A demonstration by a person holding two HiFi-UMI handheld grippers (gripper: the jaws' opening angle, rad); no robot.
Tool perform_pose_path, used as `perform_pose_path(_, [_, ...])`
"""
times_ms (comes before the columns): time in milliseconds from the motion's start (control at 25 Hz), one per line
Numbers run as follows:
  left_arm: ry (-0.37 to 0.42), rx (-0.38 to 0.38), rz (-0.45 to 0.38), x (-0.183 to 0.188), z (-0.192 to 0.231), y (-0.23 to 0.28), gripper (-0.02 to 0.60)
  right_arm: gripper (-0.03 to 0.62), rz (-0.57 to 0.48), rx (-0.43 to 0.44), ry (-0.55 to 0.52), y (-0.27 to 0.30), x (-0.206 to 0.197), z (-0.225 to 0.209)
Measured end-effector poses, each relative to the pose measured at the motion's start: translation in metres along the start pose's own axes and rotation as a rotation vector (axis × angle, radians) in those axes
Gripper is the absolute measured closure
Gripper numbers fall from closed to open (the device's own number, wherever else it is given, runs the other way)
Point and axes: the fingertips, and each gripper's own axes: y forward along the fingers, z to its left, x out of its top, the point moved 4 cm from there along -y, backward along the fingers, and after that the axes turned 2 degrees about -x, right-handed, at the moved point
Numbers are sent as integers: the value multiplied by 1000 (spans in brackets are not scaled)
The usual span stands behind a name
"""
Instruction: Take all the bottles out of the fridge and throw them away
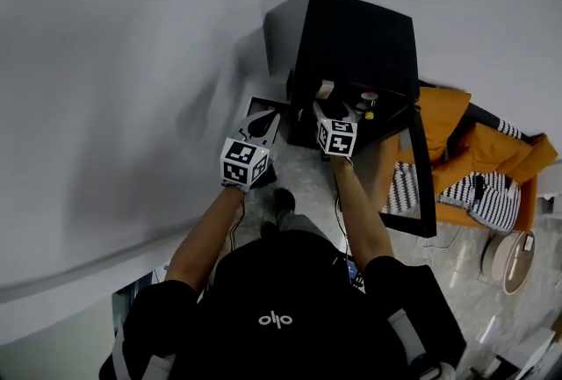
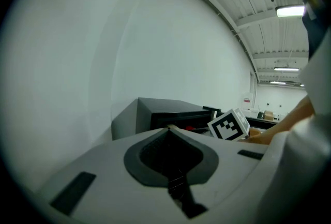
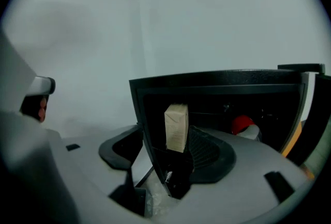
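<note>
Facing the open fridge point(image 1: 351, 36), the right gripper point(image 3: 165, 163) has its jaws spread wide with nothing between them, aimed at the shelf where a carton point(image 3: 176, 127) and a red-capped bottle point(image 3: 244, 125) stand, while the left gripper point(image 2: 168, 132) is closed and empty. The task looks barely begun: that bottle sits inside, none is held. No label reads; only a small white logo point(image 1: 275, 319) marks the person's top

The head view looks steeply down over the person's shoulders onto the fridge point(image 1: 351, 36) by the wall point(image 1: 132, 62). Both gripper views face it almost level, the right one nearer; all three share it.
</note>
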Motion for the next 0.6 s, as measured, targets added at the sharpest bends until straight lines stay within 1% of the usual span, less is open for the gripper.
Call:
perform_pose_path(120, [0, 11, 5, -1, 7, 9, 580, 316, 24, -9, 16, 24, -4, -10])
perform_pose_path(320, [-10, 41, 19, -4, 19, 13, 580, 307, 47, -16, 19, 56, -1, -15])
perform_pose_path(600, [-29, 78, 17, -4, 32, 16, 580, 313, 59, -103, -25, 82, 7, -23])
